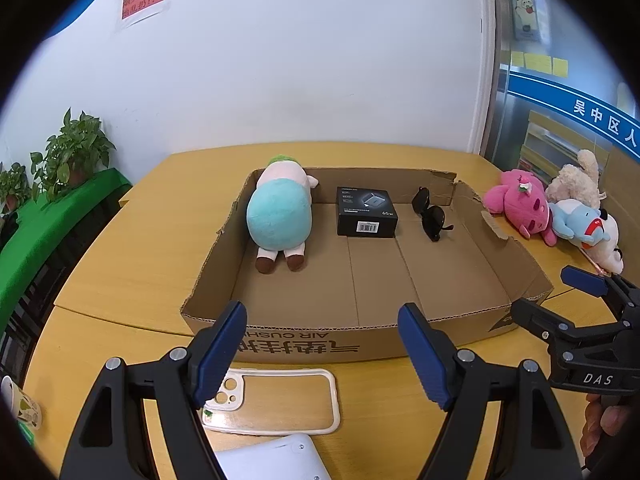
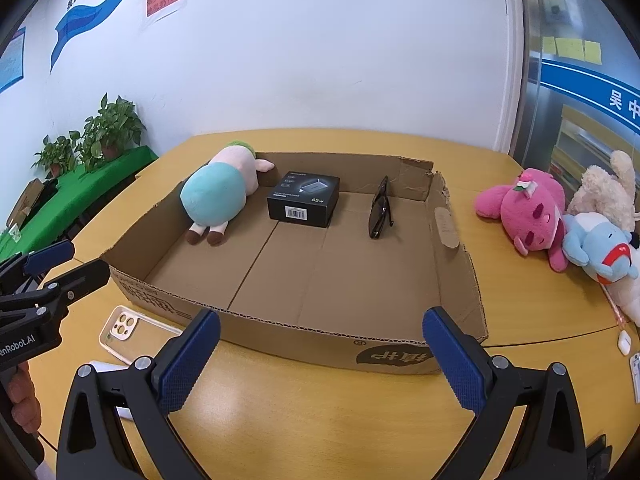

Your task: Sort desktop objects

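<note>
Left gripper [image 1: 322,350]: jaws wide apart, nothing between them, hovering over the near wall of the box [image 1: 304,342]. Right gripper [image 2: 322,356]: jaws likewise spread and empty, above the same wall. On the worktop [image 1: 132,248], a phone case [image 1: 276,400] lies at 6 o'clock from the box, just beside it. Inside the box, along the far wall: plush [image 1: 280,210] at 10 o'clock, black carton [image 1: 366,212] at 12, sunglasses [image 1: 430,214] at 1. Three more plush toys [image 2: 560,220] lie at 3 o'clock, outside the box.
</note>
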The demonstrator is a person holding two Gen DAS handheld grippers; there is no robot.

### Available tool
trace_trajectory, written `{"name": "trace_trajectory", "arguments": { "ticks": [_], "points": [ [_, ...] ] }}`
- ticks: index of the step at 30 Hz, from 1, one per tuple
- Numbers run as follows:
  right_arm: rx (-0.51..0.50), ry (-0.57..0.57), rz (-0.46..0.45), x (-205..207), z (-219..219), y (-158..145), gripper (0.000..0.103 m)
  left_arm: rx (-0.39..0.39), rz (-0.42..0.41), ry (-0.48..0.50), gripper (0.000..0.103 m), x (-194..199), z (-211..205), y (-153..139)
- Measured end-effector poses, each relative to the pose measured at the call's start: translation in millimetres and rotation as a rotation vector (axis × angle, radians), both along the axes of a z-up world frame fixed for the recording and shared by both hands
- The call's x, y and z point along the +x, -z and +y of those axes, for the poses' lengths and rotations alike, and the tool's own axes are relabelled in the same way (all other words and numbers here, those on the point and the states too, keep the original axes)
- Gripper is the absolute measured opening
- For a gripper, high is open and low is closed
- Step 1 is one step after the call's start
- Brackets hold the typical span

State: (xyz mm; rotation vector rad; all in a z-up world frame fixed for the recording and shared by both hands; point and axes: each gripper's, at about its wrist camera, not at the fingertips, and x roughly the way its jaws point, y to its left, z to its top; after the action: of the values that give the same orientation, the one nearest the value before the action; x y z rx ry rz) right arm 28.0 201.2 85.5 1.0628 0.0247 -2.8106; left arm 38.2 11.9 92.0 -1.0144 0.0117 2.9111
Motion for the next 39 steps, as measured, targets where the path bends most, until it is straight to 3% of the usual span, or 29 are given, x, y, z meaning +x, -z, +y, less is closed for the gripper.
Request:
{"name": "trace_trajectory", "arguments": {
  "ticks": [8, 16, 24, 29, 33, 35, 38, 39],
  "points": [
    [-0.024, -0.06, -0.047, -2.2, -10.2, 12.3, 0.103, -0.003, -0.014, -0.01, 0.078, -2.6, -8.9, 7.4],
    [-0.058, -0.375, -0.218, 2.4, -75.1, 58.8, 0.103, 0.036, -0.145, -0.041, 0.078, 13.1, -54.8, 48.4],
    [-0.108, -0.611, -0.356, 15.2, -138.4, 105.1, 0.103, 0.147, -0.305, -0.087, 0.078, 31.2, -105.3, 97.2],
    [-0.114, -0.675, -0.379, 23.1, -158.7, 116.0, 0.103, 0.244, -0.367, -0.09, 0.078, 44.5, -123.6, 117.7],
    [-0.063, -0.681, -0.373, 27.0, -173.4, 123.8, 0.102, 0.335, -0.421, -0.047, 0.076, 51.7, -126.0, 132.9],
    [-0.026, -0.681, -0.368, 29.9, -180.8, 128.5, 0.097, 0.335, -0.409, -0.031, 0.076, 53.6, -123.5, 132.9],
    [0.039, -0.69, -0.325, 36.5, -188.3, 128.4, 0.088, 0.366, -0.411, 0.016, 0.062, 53.6, -118.0, 133.7],
    [0.065, -0.7, -0.308, 40.1, -192.0, 128.3, 0.085, 0.362, -0.409, 0.015, 0.061, 53.2, -116.1, 133.7]
  ]
}}
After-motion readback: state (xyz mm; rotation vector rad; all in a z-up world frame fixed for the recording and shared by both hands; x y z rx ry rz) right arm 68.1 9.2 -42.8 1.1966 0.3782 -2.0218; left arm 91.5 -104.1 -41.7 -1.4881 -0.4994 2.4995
